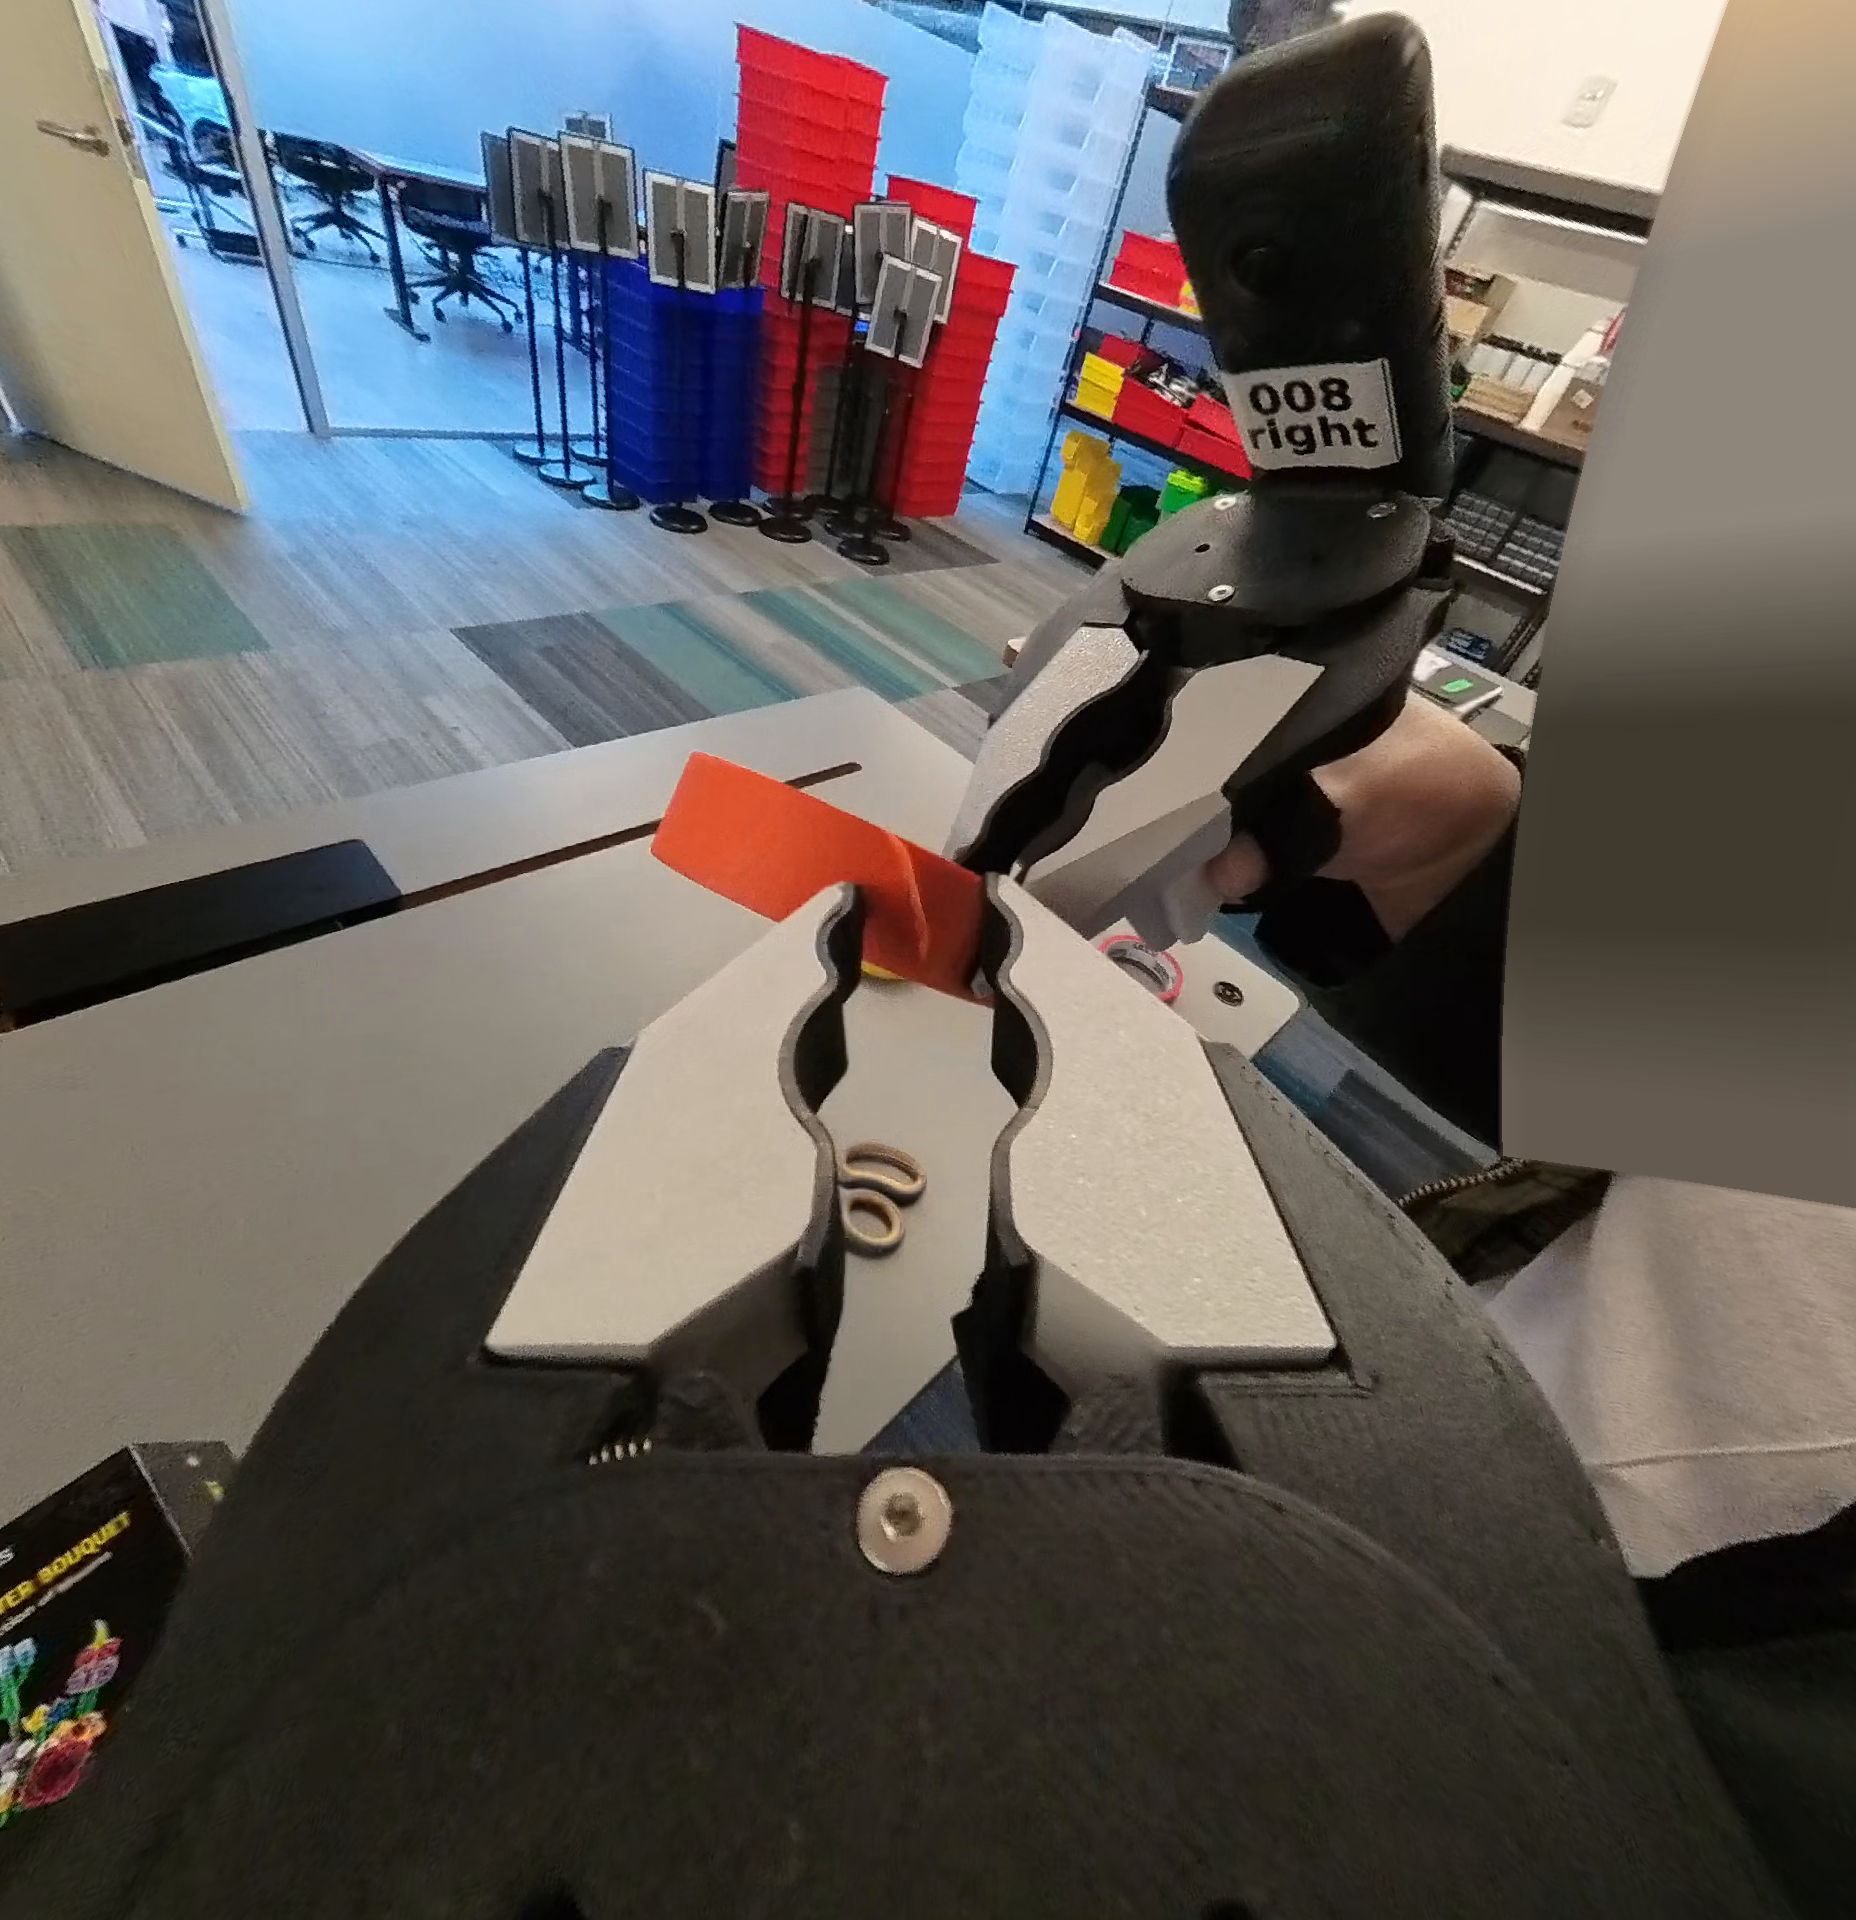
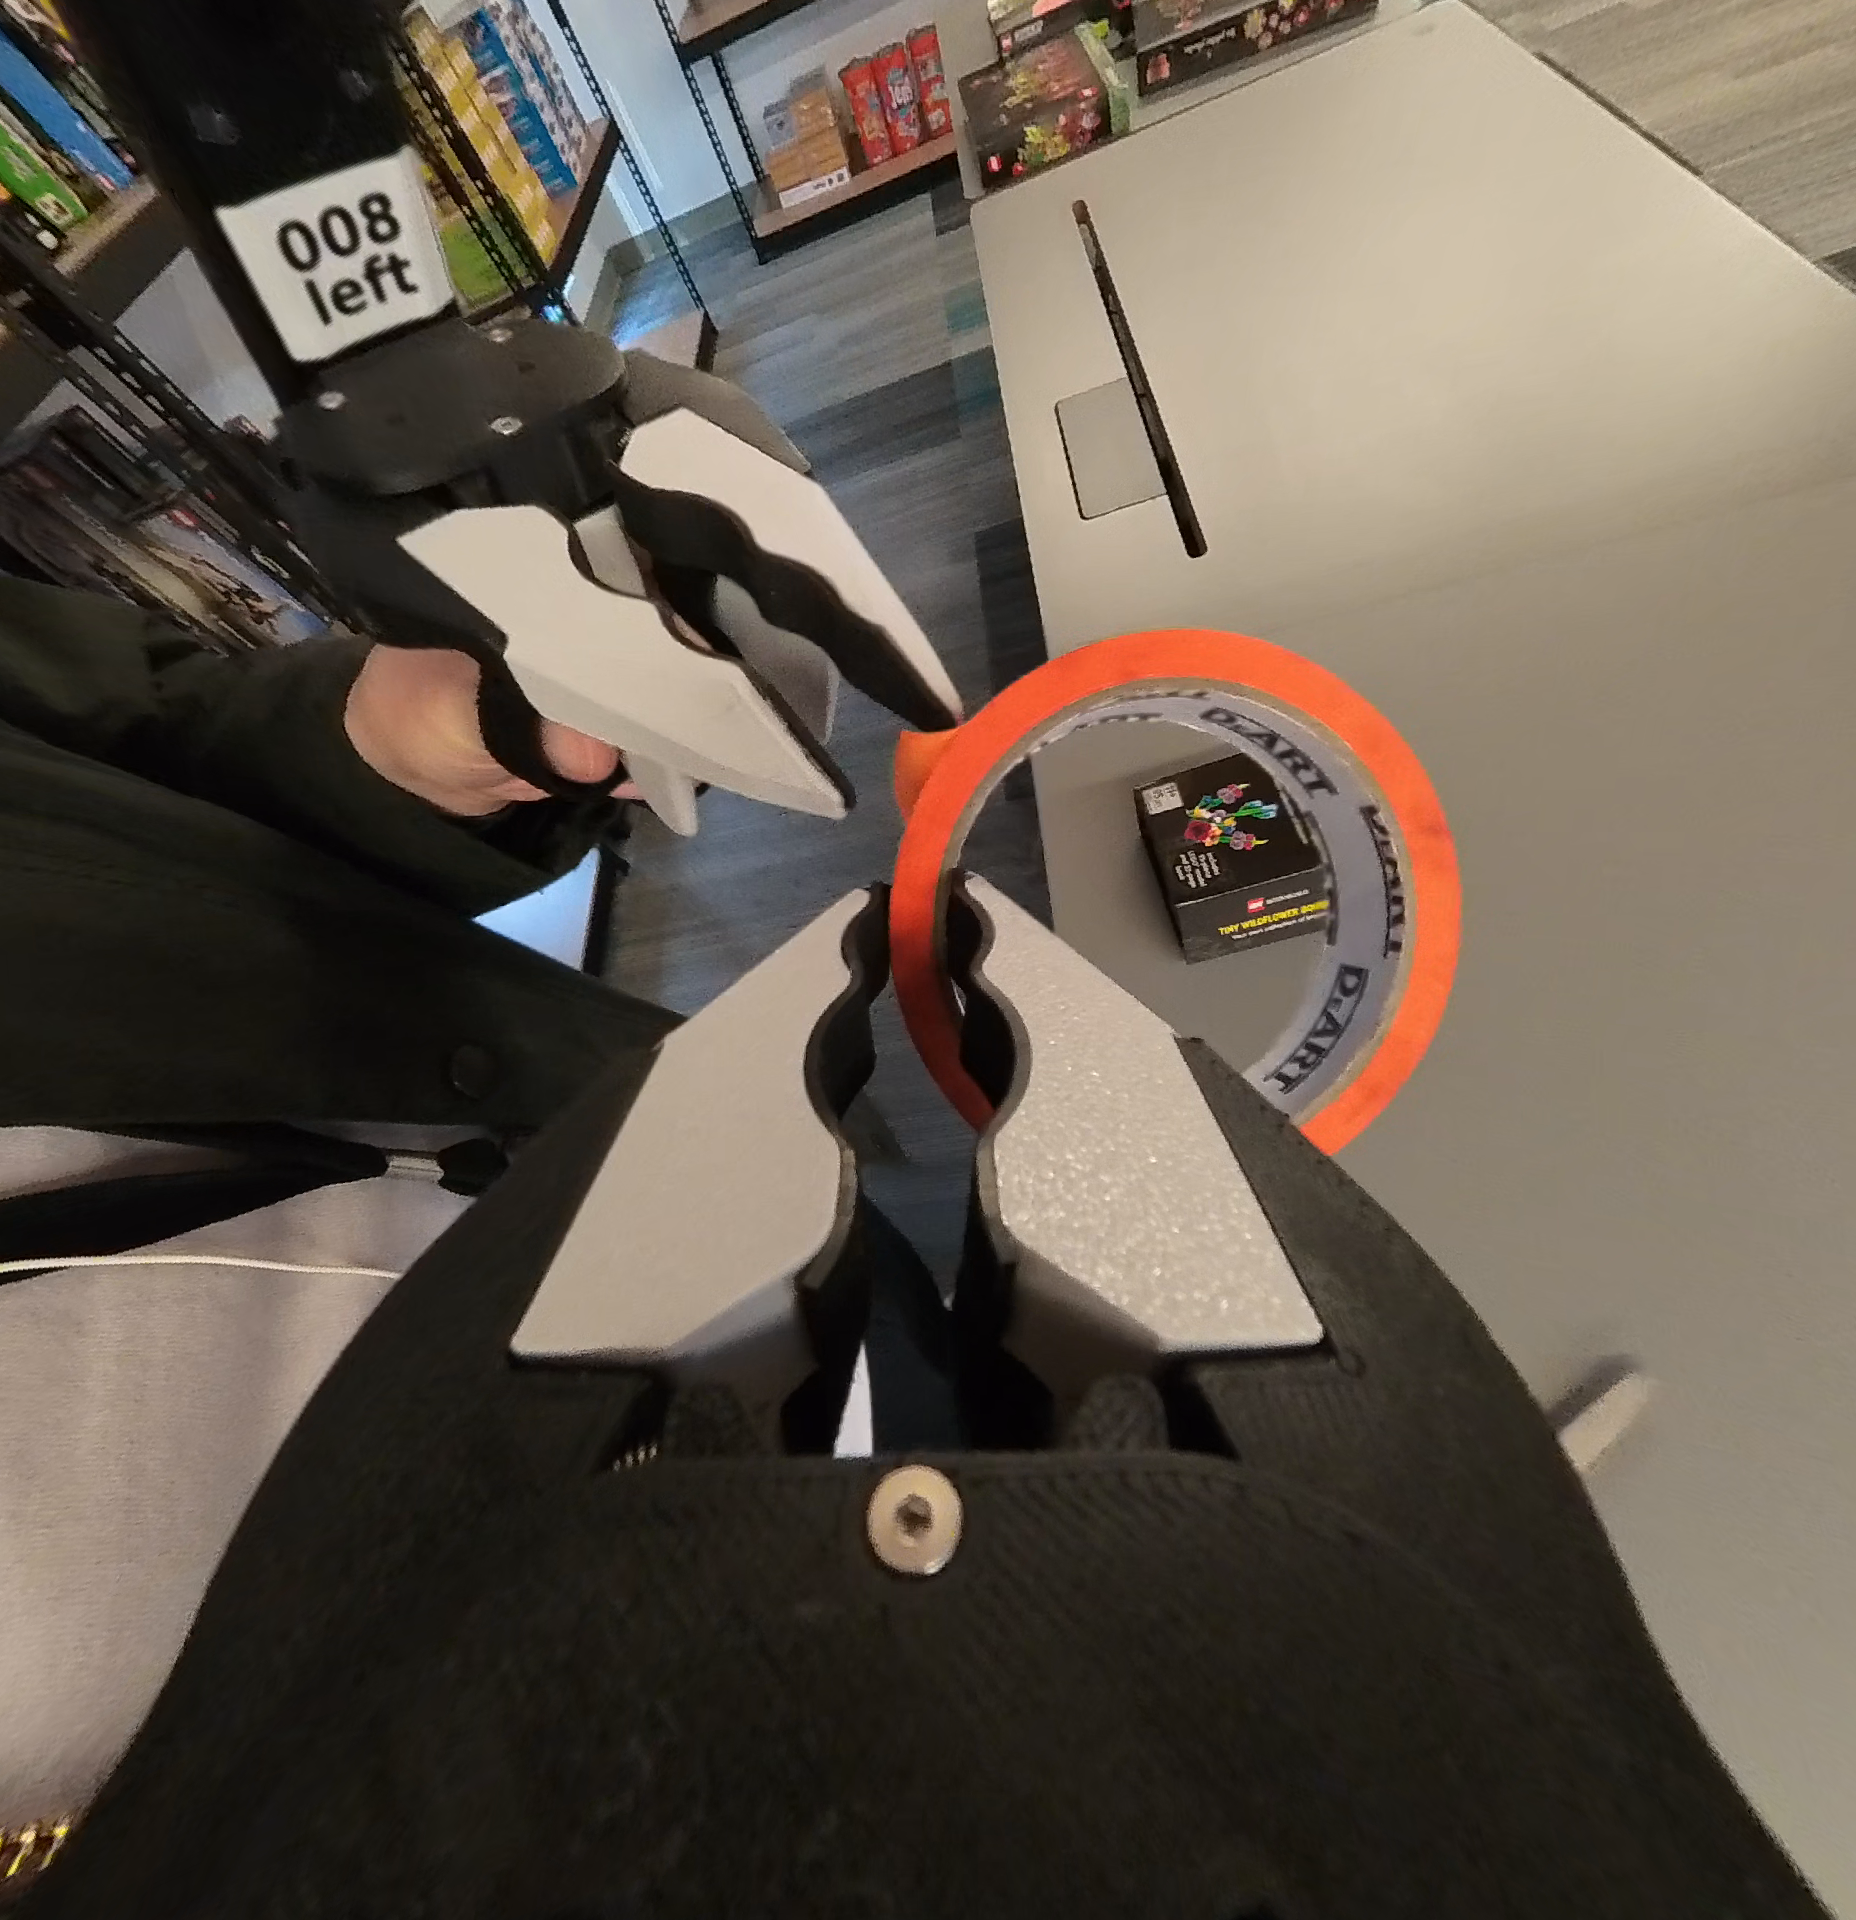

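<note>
Right wrist view: right hand-held gripper [image 2: 919, 904] nips orange tape roll [image 2: 1417, 821] wall, above tabletop [image 2: 1526, 416] | left hand-held gripper [image 1: 919, 914] narrowed on tape's loose end [image 1: 903, 914] | risk: shallow tip grips, roll may slip or twist.

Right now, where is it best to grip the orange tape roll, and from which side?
Probably the tape roll's wall, from the open flat side: one finger in the hole, one outside, as the right gripper holds it now. The thin wall fits between the fingers.
</note>
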